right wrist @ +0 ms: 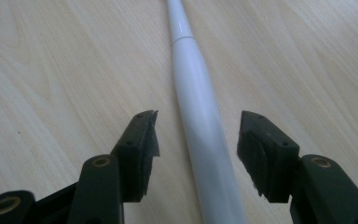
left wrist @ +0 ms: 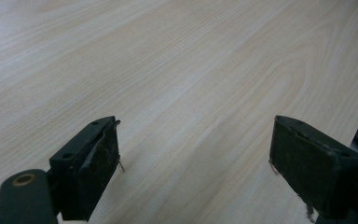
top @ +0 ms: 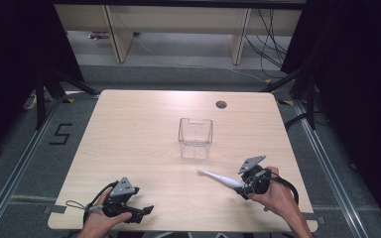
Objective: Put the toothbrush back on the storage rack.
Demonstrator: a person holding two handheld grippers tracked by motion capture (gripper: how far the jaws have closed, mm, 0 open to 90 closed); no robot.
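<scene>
A white electric toothbrush [top: 222, 179] lies flat on the light wood table [top: 144, 124], its thin head end pointing left and away. My right gripper [top: 246, 187] is at its thick handle end. In the right gripper view the handle [right wrist: 204, 135] runs between the two jaws, which stand apart with gaps on both sides, so the right gripper [right wrist: 198, 133] is open around it. My left gripper [top: 146, 210] rests near the table's front left edge, held in a hand. Its jaws are wide apart over bare wood in the left gripper view [left wrist: 196, 144].
A clear plastic bin [top: 195, 138] stands upright in the middle of the table, beyond the toothbrush. A round cable hole [top: 221, 104] sits near the far edge. Cables and shelf legs lie on the floor behind the table.
</scene>
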